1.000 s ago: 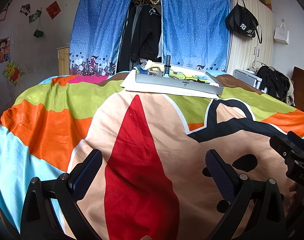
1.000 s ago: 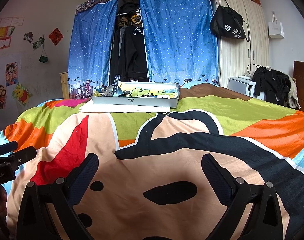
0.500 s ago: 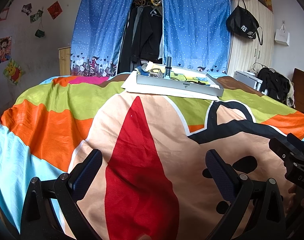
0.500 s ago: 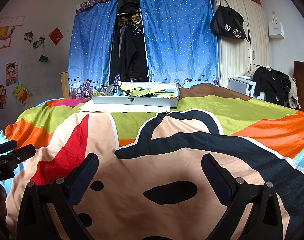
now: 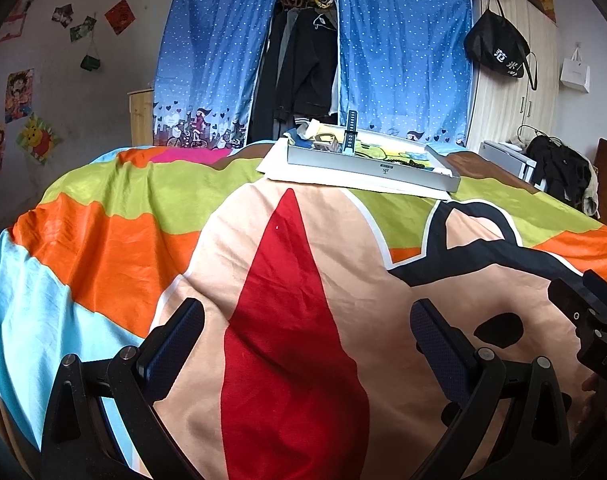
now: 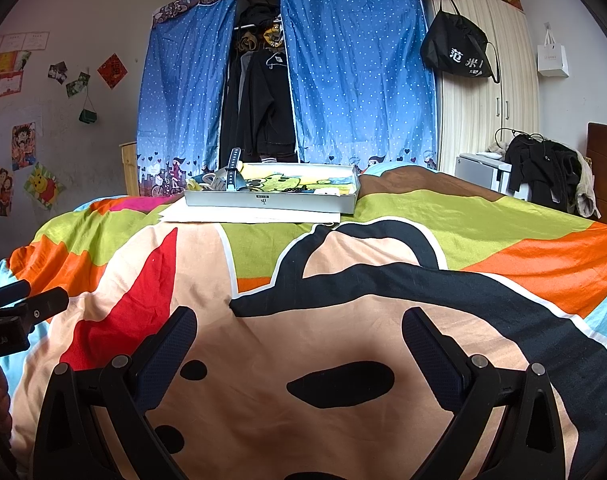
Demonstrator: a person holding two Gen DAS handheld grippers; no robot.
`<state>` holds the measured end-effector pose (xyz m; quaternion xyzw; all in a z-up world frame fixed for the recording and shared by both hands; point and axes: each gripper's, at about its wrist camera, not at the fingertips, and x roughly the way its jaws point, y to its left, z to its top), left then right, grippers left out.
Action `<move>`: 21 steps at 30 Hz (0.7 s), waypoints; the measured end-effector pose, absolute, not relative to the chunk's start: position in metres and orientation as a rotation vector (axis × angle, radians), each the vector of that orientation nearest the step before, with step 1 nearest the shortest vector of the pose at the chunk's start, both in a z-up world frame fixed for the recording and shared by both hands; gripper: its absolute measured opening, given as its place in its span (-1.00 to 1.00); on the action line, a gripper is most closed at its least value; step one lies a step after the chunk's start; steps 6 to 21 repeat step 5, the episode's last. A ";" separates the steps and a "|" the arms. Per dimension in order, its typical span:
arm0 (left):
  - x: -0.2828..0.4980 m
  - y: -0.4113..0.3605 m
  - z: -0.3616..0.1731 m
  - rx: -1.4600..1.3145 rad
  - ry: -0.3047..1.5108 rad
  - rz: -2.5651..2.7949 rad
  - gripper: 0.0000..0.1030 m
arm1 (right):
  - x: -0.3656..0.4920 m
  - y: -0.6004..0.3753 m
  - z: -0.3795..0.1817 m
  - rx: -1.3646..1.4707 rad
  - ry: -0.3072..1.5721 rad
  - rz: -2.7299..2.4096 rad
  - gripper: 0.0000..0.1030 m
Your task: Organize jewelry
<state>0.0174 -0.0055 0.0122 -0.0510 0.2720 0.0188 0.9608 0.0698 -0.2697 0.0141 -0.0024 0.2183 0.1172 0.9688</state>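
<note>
Both the left gripper and right gripper hover level, jaws wide and empty, with the tray far ahead of them.

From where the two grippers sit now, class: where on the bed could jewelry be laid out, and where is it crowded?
Free: the wide bedspread between the open left gripper and right gripper and the white paper under the tray. Crowded: inside the tray, its left end packed around the upright watch strap, with dark beads further right.

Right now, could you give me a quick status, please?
Left gripper open, right gripper open, both empty. Shallow grey jewelry tray far across bed. Nothing between.
</note>
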 end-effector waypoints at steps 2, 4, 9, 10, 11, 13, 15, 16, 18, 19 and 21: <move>0.017 -0.006 0.012 -0.103 0.549 0.040 0.96 | 0.070 -0.270 0.014 -0.005 0.441 0.237 1.00; 0.017 -0.005 0.012 -0.107 0.549 0.043 0.96 | 0.069 -0.269 0.014 -0.005 0.441 0.237 1.00; 0.017 -0.005 0.012 -0.108 0.551 0.044 0.96 | 0.070 -0.269 0.014 -0.005 0.441 0.237 1.00; 0.017 -0.005 0.012 -0.108 0.551 0.044 0.96 | 0.070 -0.269 0.014 -0.005 0.441 0.237 1.00; 0.017 -0.005 0.012 -0.108 0.551 0.044 0.96 | 0.070 -0.269 0.014 -0.005 0.441 0.237 1.00; 0.017 -0.005 0.012 -0.108 0.551 0.044 0.96 | 0.070 -0.269 0.014 -0.005 0.441 0.237 1.00; 0.017 -0.005 0.012 -0.108 0.551 0.044 0.96 | 0.070 -0.269 0.014 -0.005 0.441 0.237 1.00; 0.017 -0.005 0.012 -0.108 0.551 0.044 0.96 | 0.070 -0.269 0.014 -0.005 0.441 0.237 1.00; 0.017 -0.005 0.012 -0.108 0.551 0.044 0.96 | 0.070 -0.269 0.014 -0.005 0.441 0.237 1.00; 0.017 -0.005 0.012 -0.108 0.551 0.044 0.96 | 0.070 -0.269 0.014 -0.005 0.441 0.237 1.00; 0.017 -0.005 0.012 -0.108 0.551 0.044 0.96 | 0.070 -0.269 0.014 -0.005 0.441 0.237 1.00</move>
